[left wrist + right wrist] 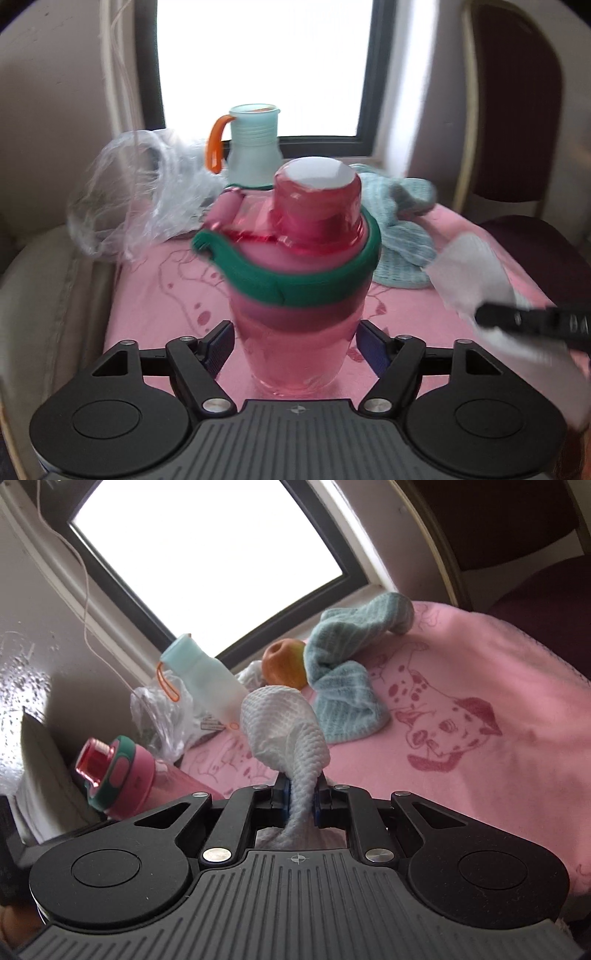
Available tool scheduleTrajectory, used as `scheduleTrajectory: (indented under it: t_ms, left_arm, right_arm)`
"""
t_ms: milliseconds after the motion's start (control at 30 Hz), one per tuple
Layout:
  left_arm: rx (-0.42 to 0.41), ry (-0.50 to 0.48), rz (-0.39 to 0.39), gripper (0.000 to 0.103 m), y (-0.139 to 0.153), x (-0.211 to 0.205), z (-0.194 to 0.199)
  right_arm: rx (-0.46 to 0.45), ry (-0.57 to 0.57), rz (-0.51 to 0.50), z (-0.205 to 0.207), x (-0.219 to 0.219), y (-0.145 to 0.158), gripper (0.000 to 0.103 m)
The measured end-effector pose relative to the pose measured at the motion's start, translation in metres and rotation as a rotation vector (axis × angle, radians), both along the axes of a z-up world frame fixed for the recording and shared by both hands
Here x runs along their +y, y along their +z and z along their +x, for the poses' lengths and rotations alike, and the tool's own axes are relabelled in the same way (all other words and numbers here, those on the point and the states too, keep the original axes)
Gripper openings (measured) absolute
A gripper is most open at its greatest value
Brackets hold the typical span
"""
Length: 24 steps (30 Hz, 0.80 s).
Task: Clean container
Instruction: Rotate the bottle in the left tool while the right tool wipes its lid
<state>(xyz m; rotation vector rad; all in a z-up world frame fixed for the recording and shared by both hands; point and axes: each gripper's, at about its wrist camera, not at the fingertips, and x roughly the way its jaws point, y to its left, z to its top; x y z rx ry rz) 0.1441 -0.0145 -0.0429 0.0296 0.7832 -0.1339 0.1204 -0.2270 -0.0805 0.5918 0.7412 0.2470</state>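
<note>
The wiping has not visibly begun: the right gripper is clamped narrow on a wad of white paper towel, which hangs in the air and touches no container, so the cleaning stroke itself looks to be still ahead.

The pink bottle stands upright on the pink blanket, straight ahead at 12 o'clock from the left gripper. Its jaws stand part open on either side of the bottle's lower body; motion blur hides the contact, but a sliver of gap seems to show at each pad, so I judge the bottle flanked, not squeezed. From the right wrist the same bottle sits at about 9 o'clock, well apart from the towel.

The pink bottle's cap is on, with a green band around the lid; its translucent body shows no clear fill line, so I cannot tell what is in it. Behind it, near 11 o'clock in the left view, a pale blue bottle with an orange loop stands capped by the window, its contents hidden. A clear plastic bag lies at 10 o'clock, a blue-green cloth at 2 o'clock, and an orange ball-like thing beside that cloth.
</note>
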Motion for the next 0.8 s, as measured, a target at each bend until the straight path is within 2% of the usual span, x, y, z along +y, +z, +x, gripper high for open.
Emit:
scheduleTrajectory:
  t_ms: [67,133,267,433,533,600,733,800]
  left_arm:
    - [0.008,0.037,0.004,0.087,0.002,-0.003,0.000]
    - [0.018,0.082,0.007,0.090,0.002,-0.006,-0.001]
    - [-0.005,0.228,-0.029,0.091,0.000,-0.013,-0.009]
    - [-0.120,0.349,0.034,0.091,0.001,-0.041,-0.014]
    - [-0.127,0.400,0.044,0.091,0.000,-0.054,-0.009]
    - [-0.108,0.414,0.050,0.090,-0.002,-0.058,-0.003]
    - [-0.088,0.433,0.047,0.071,-0.004,-0.053,0.001]
    - [-0.092,0.410,0.041,0.070,-0.003,-0.048,0.001]
  right_arm:
    - [0.007,0.002,0.013,-0.001,0.000,-0.004,0.015]
    - [0.009,0.001,0.018,-0.003,-0.001,-0.006,0.015]
    - [0.001,0.001,0.028,-0.008,-0.004,-0.006,0.015]
    - [-0.003,-0.004,0.042,-0.012,-0.009,-0.008,0.015]
    - [-0.002,-0.006,0.050,-0.015,-0.012,-0.008,0.016]
    - [-0.001,-0.004,0.052,-0.016,-0.013,-0.009,0.016]
    - [0.000,-0.001,0.053,-0.019,-0.014,-0.010,0.016]
    - [0.000,-0.001,0.053,-0.019,-0.015,-0.010,0.017]
